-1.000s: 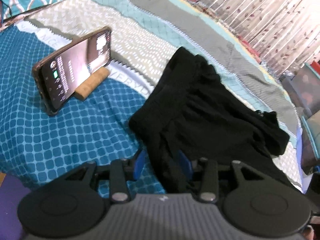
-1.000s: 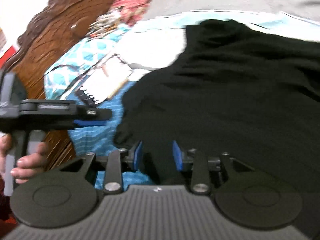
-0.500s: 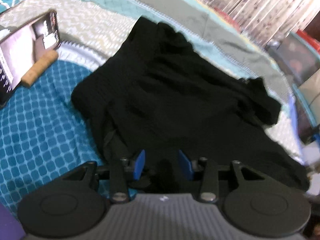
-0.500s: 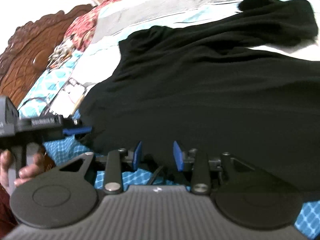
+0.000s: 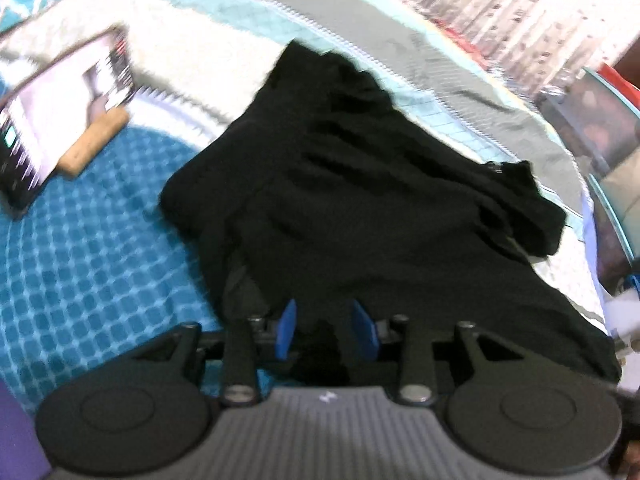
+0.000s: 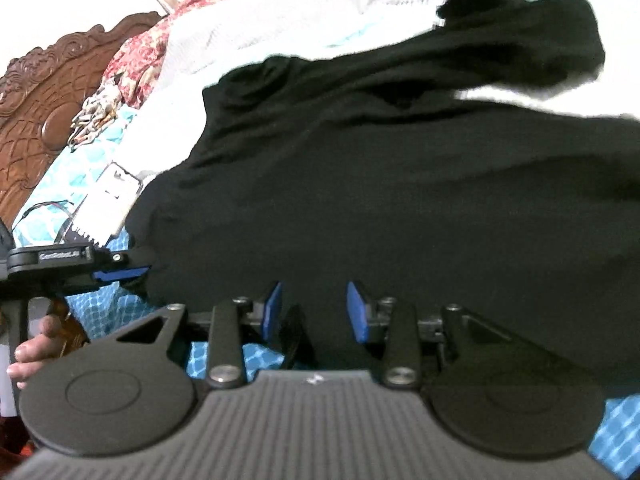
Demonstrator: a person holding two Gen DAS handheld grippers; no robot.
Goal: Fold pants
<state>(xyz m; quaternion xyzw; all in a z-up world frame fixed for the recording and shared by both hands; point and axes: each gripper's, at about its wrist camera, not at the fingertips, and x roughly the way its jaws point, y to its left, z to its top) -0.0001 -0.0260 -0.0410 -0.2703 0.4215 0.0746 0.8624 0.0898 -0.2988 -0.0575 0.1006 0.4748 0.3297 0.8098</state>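
Black pants [image 5: 360, 200] lie spread and rumpled on the bed, also filling the right wrist view [image 6: 400, 180]. My left gripper [image 5: 326, 328] has its blue pads on either side of a bunch of the pants' near edge. My right gripper [image 6: 314, 312] likewise has black fabric between its blue pads at the near edge. The left gripper also shows at the left of the right wrist view [image 6: 120, 272], at the pants' corner. The far leg ends [image 5: 532, 216] lie crumpled toward the bed's far side.
A phone [image 5: 60, 120] leans on a wooden stand [image 5: 94, 148] on the teal patterned bedspread [image 5: 80, 260]. A carved wooden headboard [image 6: 44, 92] stands at the left. Curtains [image 5: 500, 8] and boxes [image 5: 600, 120] are beyond the bed.
Both grippers have pulled the near edge of the pants along, and the pants now lie more spread out. The left view swung right, then back toward the phone.
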